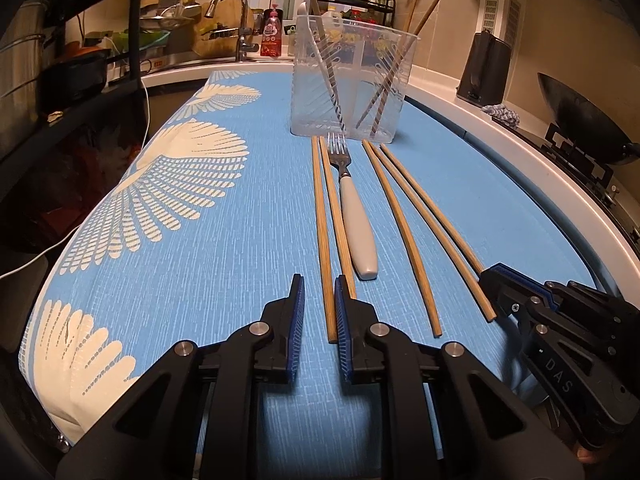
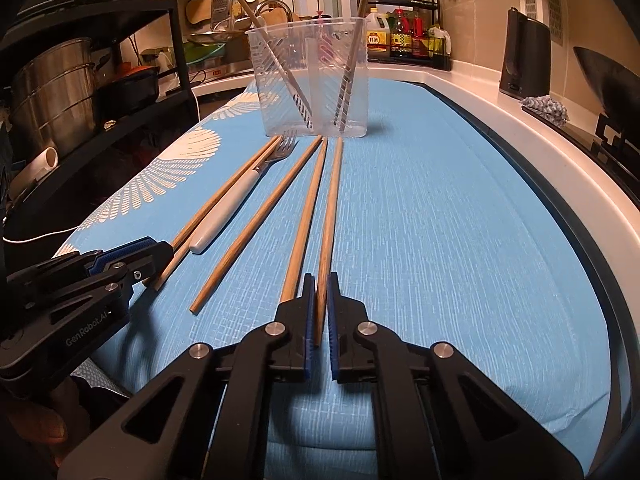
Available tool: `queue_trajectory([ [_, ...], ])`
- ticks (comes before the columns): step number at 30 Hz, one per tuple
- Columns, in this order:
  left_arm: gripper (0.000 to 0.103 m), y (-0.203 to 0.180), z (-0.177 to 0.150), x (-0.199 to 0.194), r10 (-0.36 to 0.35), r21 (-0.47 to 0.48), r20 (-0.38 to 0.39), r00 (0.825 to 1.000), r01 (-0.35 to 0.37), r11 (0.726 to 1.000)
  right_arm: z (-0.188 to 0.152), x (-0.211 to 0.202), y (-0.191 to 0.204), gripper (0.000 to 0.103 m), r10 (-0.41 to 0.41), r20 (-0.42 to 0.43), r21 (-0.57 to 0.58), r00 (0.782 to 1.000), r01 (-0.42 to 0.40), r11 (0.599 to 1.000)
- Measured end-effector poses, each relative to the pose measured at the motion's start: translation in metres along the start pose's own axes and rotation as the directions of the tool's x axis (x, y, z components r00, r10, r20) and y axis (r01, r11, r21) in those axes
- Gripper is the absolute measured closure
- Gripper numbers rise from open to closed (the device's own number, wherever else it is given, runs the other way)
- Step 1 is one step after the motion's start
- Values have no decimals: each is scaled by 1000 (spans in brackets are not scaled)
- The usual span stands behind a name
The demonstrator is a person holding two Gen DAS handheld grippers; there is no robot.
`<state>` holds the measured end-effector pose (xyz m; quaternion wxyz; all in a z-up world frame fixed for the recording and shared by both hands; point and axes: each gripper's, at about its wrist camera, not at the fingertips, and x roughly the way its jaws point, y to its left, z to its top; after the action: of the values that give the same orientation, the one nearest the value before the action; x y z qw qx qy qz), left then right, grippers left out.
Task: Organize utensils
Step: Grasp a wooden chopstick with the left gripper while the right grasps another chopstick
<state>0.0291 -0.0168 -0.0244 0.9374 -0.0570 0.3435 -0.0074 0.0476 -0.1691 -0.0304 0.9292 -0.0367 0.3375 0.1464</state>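
While my right gripper (image 2: 319,300) pinches the near end of the rightmost chopstick (image 2: 329,216), my left gripper (image 1: 319,294) straddles the leftmost chopstick (image 1: 321,232), jaws narrowly apart. Beyond lie the fork (image 1: 354,216) and, touching its tines, the clear utensil holder (image 1: 352,80).

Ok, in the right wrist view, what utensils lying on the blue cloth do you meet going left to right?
Pair of chopsticks → fork → lone chopstick → fourth chopstick → rightmost chopstick, its near end clamped in the right gripper.
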Motion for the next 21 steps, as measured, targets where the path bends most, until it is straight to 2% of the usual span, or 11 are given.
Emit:
queue_trajectory([
  [3,89,-1,0,1,10,9,3,1000,-10,1000,-1,-1,0,98,-4,3,-1,1000,4,1000],
  [6,98,0,1,1,28,9,7,1000,-28,1000,-2,-3,-1,98,-17,7,0,1000,17,1000],
  [12,98,9,0,-2,59,-9,13,998,-59,998,-3,-8,-14,98,-95,22,44,995,93,995],
  [21,97,2,-1,3,77,19,53,996,-78,997,-4,-7,-18,96,-93,27,54,995,92,994],
])
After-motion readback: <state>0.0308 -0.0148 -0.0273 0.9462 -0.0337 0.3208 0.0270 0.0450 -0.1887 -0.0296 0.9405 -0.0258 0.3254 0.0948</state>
